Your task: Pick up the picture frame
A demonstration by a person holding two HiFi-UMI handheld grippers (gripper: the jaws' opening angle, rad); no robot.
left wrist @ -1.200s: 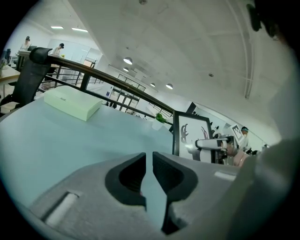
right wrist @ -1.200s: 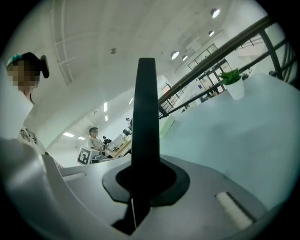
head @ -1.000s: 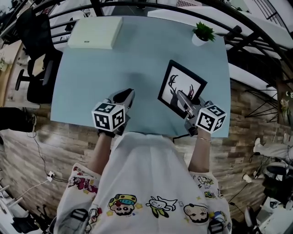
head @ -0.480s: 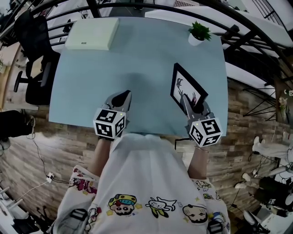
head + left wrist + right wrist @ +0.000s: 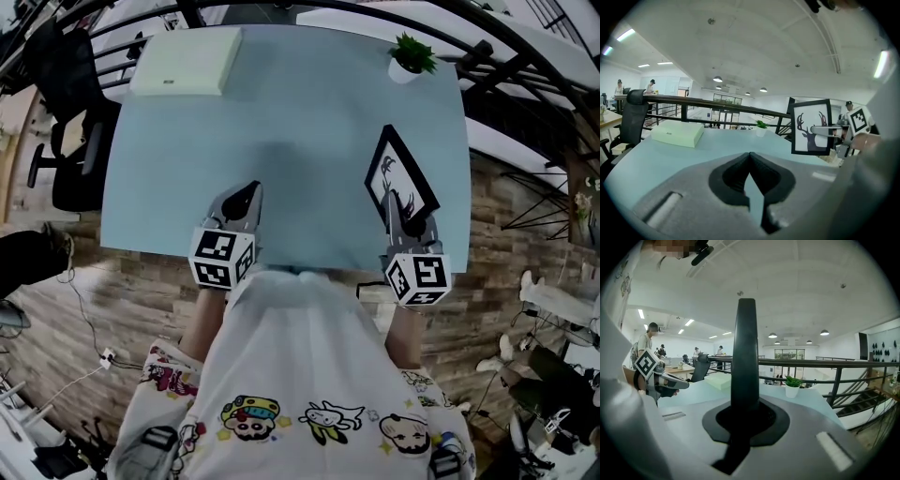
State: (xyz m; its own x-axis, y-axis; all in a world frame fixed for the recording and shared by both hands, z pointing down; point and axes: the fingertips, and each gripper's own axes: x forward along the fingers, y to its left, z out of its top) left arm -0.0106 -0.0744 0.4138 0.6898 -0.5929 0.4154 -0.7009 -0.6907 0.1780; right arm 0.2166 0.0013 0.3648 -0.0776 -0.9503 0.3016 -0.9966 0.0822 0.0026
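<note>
Head view first: the right claw point(image 5: 394, 202) is pinching a black-edged rectangular picture frame point(image 5: 400, 175) by its near edge, over the right side of the pale blue surface point(image 5: 281, 112). From up here the frame is just a foreshortened sliver. Left gripper view gives what that one can't: the full face, a white print with a dark deer silhouette, standing upright, long axis vertical, picture side turned toward the left claw point(image 5: 249, 190). That claw is pressed together on nothing, at the surface's near edge. Right gripper view shows only the frame's dark spine, edge-on, rising straight from between the clamped jaws. Whether its lower edge touches the surface cannot be told. Far back sit a pale green flat box point(image 5: 185, 61) and a small green plant in a white pot point(image 5: 412, 58).
</note>
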